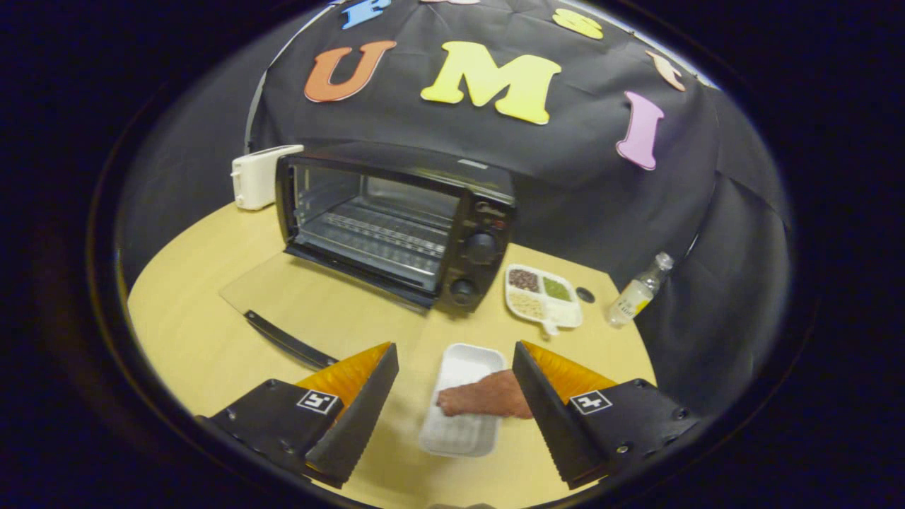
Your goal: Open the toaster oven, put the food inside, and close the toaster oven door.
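claw [456, 396] spread wide, holding nothing, above white tray [459, 410] with meat slice [488, 403] between the fingers. toaster oven [396, 226] beyond, door [311, 311] already down. drop straight, pinch the slice only, clear the tray rim, lift level.

Claw [456, 396] spread (empty), food [488, 396] between, oven [396, 226] open

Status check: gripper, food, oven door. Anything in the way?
Gripper open, fingers either side of white tray, not touching. Meat piece on the tray. Toaster oven door down flat, rack bare. Nothing between tray and oven.
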A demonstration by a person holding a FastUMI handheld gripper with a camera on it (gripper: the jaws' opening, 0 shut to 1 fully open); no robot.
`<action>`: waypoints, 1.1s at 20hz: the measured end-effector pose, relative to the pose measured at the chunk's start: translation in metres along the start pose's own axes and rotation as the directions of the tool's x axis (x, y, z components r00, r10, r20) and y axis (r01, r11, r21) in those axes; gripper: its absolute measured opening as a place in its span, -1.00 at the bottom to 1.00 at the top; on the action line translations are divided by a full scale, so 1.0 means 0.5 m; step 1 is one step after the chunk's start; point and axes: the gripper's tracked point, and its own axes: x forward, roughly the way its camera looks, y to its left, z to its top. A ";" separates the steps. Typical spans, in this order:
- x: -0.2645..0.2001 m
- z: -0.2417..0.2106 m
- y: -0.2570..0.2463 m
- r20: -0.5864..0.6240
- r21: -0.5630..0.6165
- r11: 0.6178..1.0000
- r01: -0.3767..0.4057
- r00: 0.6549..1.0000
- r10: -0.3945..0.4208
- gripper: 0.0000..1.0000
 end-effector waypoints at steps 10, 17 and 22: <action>0.058 -0.086 -0.157 -0.112 0.119 0.979 -0.165 0.978 0.179 0.87; 0.053 -0.135 -0.080 -0.186 0.405 0.831 -0.381 0.856 0.483 0.22; 0.045 -0.117 -0.066 -0.121 0.583 0.685 -0.437 0.787 0.605 -0.42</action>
